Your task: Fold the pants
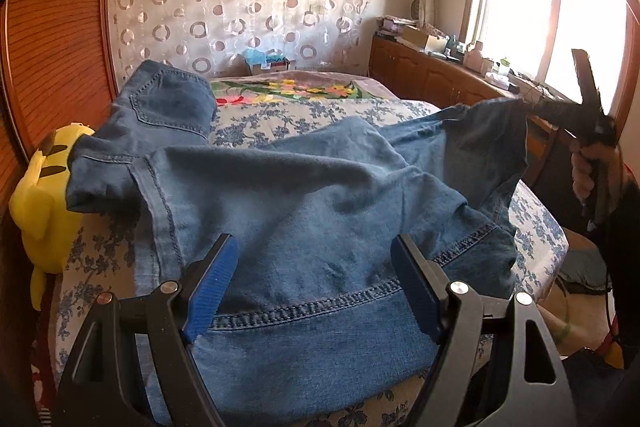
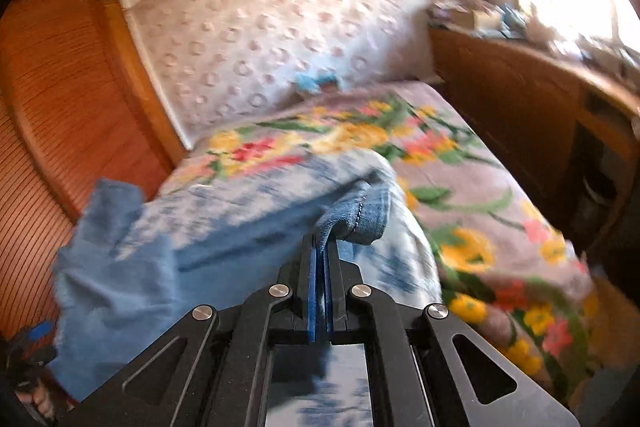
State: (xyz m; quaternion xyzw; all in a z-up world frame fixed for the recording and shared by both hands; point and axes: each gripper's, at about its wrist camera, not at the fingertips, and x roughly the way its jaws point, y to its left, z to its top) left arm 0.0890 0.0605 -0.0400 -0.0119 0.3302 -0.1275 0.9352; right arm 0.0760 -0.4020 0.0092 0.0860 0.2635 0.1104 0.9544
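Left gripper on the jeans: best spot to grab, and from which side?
Take the stitched hem of the jeans lying between the open fingers of the left gripper. Come from the near edge, pads above and below: the double-stitched band is flat, thick and faces the gripper. The right gripper already pinches the far corner.

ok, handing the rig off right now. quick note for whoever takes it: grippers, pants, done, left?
Right gripper: shut on a hem of the jeans, holding that end raised off the bed.
Left gripper: open, jaws wide over the near hem, pressing on nothing.
Jeans: spread rumpled across the bed, pocket end at the far left by the yellow plush.
Done: one end picked up.
Left: probably carry the raised end over to make the fold, flatten, repeat. No neat fold shows yet.
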